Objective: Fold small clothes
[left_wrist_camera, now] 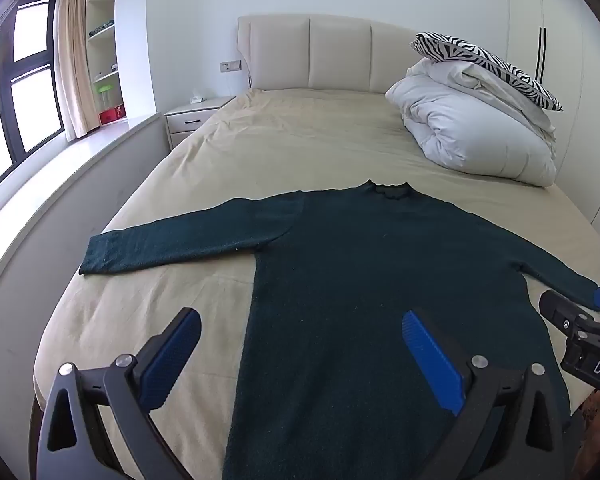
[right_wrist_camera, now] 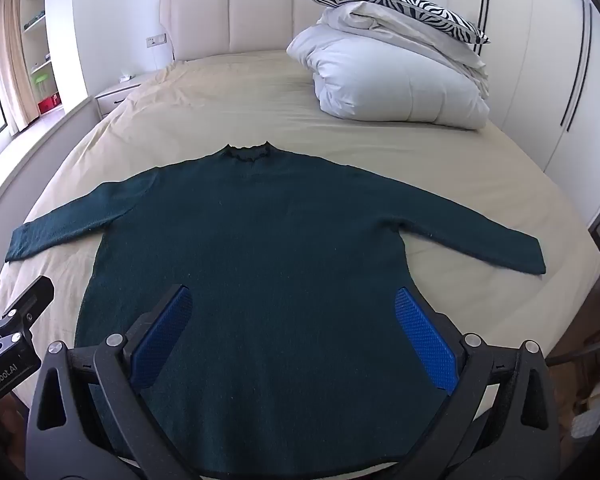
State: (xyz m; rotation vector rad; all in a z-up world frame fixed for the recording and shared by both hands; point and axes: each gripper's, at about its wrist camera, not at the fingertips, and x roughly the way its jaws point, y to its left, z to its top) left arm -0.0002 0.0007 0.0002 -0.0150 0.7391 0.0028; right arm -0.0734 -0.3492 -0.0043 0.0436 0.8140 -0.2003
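- Hovering over the near end of the bed, I hold both sets of fingers spread wide with nothing between them: the left gripper hangs above the sweater's left side edge, the right gripper above its lower body.
- Lying flat on the beige sheet, the dark green sweater has its collar pointing away from me toward the headboard and its hem nearest me.
- Its long axis, counting the sleeves, runs left to right across the bed; the body itself runs from me toward the headboard.
- I judge the first fold is a sleeve: I should drop onto the left sleeve near its cuff, pinch only that layer clear of the sheet, and carry it inward across the chest.
- The right sleeve should mirror it, both folds kept square to the side edges.
- The folded duvet and zebra pillow lie well apart, out of the way.
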